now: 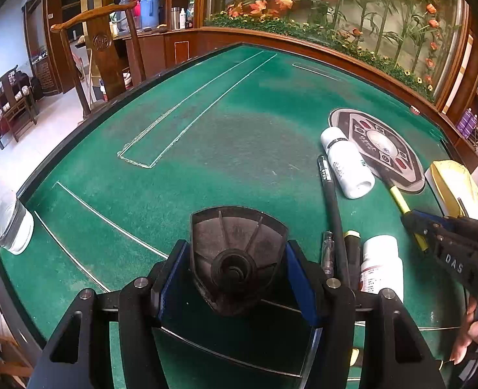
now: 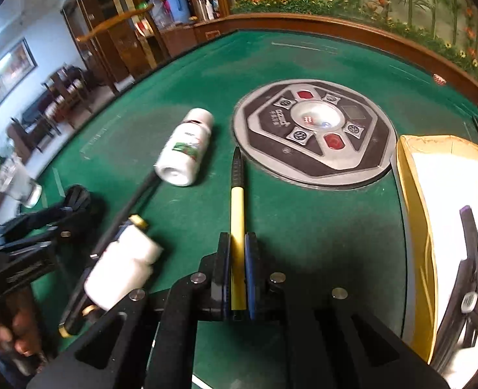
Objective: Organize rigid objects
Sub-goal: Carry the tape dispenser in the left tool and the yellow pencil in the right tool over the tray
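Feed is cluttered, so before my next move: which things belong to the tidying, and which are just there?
Job:
- yellow-and-black pen, in right tongs
- dark shield-shaped plastic piece, in left tongs
- lying white bottle
- yellow cardboard box

Lying about:
- round grey control panel
- wooden chair

Indoor daylight, moderately bright, coming from the far left. Strong fisheye bending; black vignette at corners. Left view sharp; pale sheen on the green table (image 1: 232,136). Right view softer: motion blur on near white bottle (image 2: 122,269); the box (image 2: 413,201) interior blown out white at right.
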Motion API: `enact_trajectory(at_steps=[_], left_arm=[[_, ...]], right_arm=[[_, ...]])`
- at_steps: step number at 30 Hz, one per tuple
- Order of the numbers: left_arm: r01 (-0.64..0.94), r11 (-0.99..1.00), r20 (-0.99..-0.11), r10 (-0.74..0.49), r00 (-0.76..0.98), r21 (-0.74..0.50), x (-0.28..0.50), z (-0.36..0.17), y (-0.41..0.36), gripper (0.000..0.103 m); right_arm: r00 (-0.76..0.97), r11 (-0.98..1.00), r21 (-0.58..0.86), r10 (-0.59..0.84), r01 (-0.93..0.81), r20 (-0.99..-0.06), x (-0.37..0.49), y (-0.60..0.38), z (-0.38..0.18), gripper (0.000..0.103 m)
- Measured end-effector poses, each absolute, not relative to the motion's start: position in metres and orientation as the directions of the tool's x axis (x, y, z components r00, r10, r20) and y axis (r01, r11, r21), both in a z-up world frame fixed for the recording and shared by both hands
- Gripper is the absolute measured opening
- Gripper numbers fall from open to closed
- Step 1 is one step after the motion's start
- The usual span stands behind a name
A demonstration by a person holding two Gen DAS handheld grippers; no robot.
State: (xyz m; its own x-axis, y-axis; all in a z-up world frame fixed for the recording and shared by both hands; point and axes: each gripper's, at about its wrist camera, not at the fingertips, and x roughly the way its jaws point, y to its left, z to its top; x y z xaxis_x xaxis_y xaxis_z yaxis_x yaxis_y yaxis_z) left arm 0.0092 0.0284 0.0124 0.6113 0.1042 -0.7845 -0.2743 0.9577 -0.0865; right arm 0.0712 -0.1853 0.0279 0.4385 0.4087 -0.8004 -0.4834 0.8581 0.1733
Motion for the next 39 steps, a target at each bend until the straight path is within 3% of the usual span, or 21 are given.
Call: enact_trajectory(at_steps=[8, 14, 24, 39], left_arm=[[-0.257, 0.961, -0.781, 0.085, 0.619, -0.099, 0.008, 0.013, 0.028, 0.063], [-0.273, 0.960, -0.758, 0.132, 0.639, -0.064, 0.004, 0.018, 0.025, 0.063], [-0.349, 0.936, -0.641, 0.296, 0.709, 0.047, -0.020, 0.031, 0.010, 0.063], [-0.369, 0.928, -0.636, 0.319, 0.703, 0.058, -0.041, 0.039, 0.002, 0.063]], right_arm=[[0.419, 0.774, 0.270, 0.560, -0.573, -0.714, 0.035, -0.182, 0.052, 0.008], [0.398, 0.738, 0.270, 0.590, -0.618, -0.702, 0.022, -0.172, 0.052, 0.008], [0.389, 0.708, 0.276, 0.622, -0.650, -0.679, 0.013, -0.168, 0.057, 0.008], [0.372, 0.698, 0.337, 0.655, -0.632, -0.658, 0.001, -0.190, 0.052, 0.008]])
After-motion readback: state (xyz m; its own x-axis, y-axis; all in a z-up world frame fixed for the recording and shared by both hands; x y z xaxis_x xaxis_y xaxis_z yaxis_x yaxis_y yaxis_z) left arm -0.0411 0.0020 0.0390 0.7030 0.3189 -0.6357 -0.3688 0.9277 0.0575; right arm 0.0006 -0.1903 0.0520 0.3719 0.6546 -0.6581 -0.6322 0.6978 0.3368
